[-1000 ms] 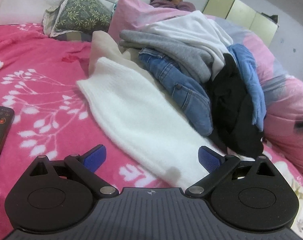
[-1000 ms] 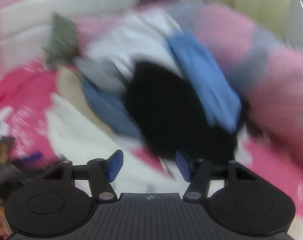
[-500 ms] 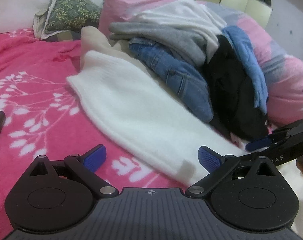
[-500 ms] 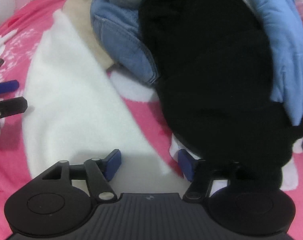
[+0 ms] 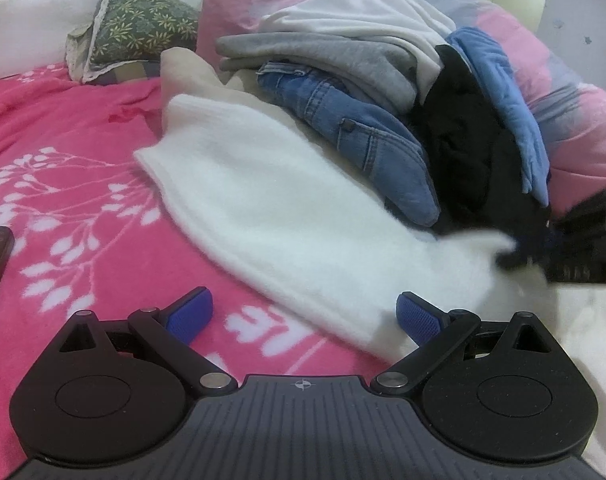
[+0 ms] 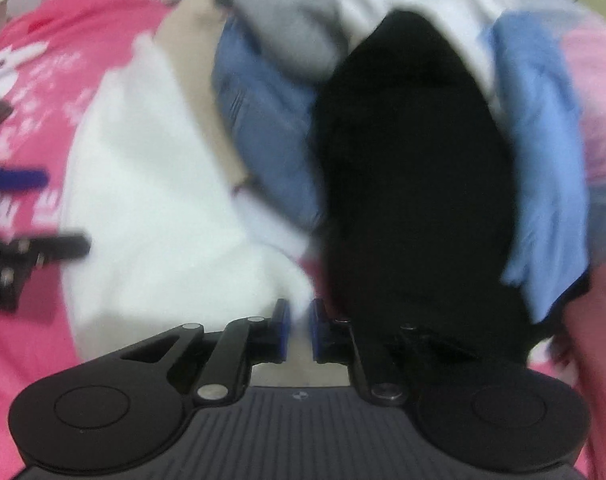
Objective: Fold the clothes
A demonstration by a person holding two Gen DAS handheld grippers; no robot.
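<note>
Risk lies at the right gripper (image 6: 299, 330): its jaws are closing on the white garment's (image 5: 287, 216) near edge beside the black garment (image 6: 411, 184), possibly snagging both; left gripper (image 5: 303, 314) gapes empty.

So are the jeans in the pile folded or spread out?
Folded: the jeans lie doubled into a compact bundle, wedged under a grey sweatshirt.

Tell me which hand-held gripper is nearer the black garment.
Right. The right hand-held gripper, jaws closing on white fabric, sits at the black garment's edge; the left hand-held gripper hangs open, farther off across the white sweater.
</note>
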